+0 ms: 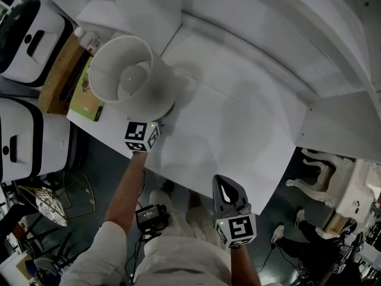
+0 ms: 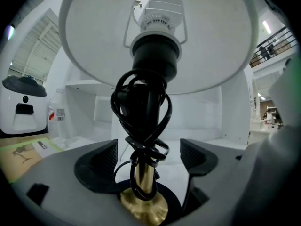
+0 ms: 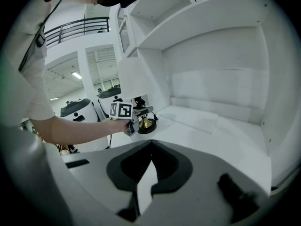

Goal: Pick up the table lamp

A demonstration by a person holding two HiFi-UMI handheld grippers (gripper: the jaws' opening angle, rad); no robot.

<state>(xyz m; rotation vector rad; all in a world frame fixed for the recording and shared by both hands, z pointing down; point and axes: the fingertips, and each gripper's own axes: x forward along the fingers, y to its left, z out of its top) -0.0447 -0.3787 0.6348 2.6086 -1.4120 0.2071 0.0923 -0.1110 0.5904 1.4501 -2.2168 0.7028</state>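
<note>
Far left, a bottle (image 2: pixel 56 117) carries a red-and-white label too small to read. The left gripper (image 2: pixel 148 154), arm outstretched, is released, its jaws wide around the brass stem of the table lamp (image 1: pixel 128 76), which stands on the white desk (image 1: pixel 238 130). The right gripper (image 3: pixel 151 147), clenched on nothing, tilts downward.

Table lamp (image 1: pixel 122 76): white shade, black socket (image 2: pixel 155 55), black cord (image 2: pixel 141 112), brass-gold stem (image 2: pixel 142 178) and foot. Left gripper (image 2: pixel 149 157) and right gripper (image 3: pixel 149 166): grey bodies, black ribbed pads (image 2: pixel 101 161), each with a cube (image 1: pixel 141 136) patterned in black-and-white square markers. Table (image 1: pixel 238 130) and shelves (image 3: pixel 211 46): plain white.
</note>
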